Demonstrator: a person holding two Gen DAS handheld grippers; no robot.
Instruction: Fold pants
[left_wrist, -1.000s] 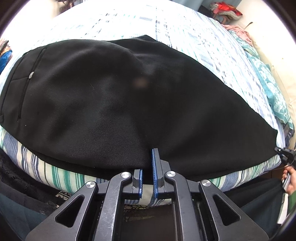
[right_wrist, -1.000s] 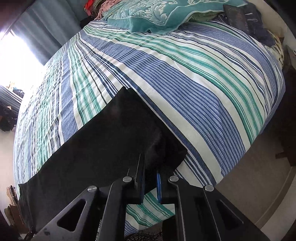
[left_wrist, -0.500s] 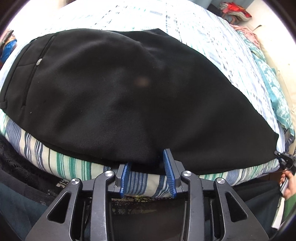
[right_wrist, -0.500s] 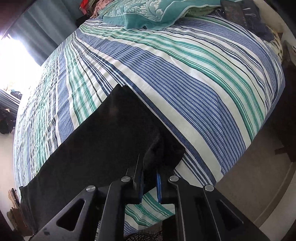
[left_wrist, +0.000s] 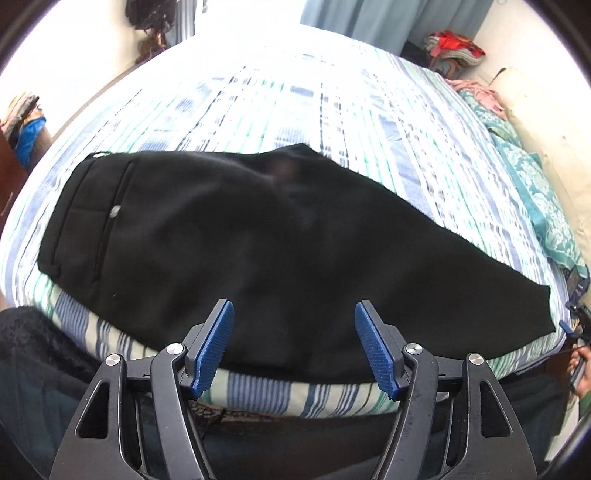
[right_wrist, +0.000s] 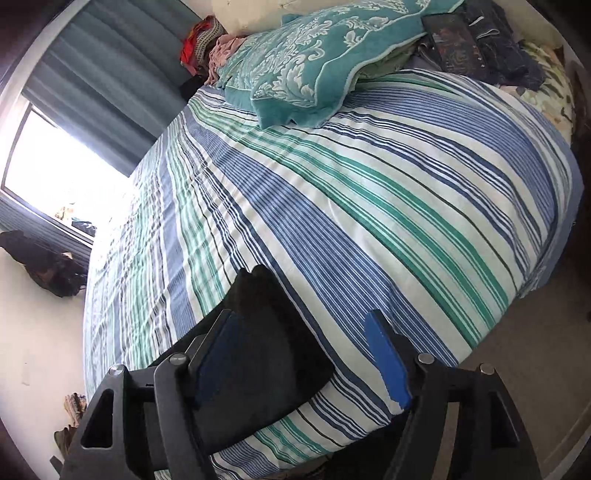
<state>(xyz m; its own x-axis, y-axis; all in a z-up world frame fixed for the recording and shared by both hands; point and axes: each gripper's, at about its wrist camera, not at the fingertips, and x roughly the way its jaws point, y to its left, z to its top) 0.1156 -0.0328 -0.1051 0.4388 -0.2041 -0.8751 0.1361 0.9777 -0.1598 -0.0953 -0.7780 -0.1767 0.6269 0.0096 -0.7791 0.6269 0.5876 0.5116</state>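
Note:
Black pants (left_wrist: 258, 236) lie flat along the near edge of a striped bed (left_wrist: 332, 110), waistband and pocket button to the left, leg ends to the right. My left gripper (left_wrist: 293, 314) hovers above the pants' near edge, its jaws opening wide, blue pads (left_wrist: 216, 343) clear of the cloth. In the right wrist view the leg end of the pants (right_wrist: 258, 350) lies on the striped sheet (right_wrist: 369, 221). My right gripper (right_wrist: 303, 325) is above it, jaws opening, nothing pinched between them.
A teal patterned pillow (right_wrist: 306, 62) and dark folded clothes (right_wrist: 480, 44) sit at the head of the bed. A clothes pile (left_wrist: 450, 48) lies in the far corner by the curtain. The bed's edge and the floor (right_wrist: 517, 369) are just below my grippers.
Both grippers have let go of the pants' edge and opened wide. The left one has risen, so more of the bed shows. The right one has pulled back from the leg end.

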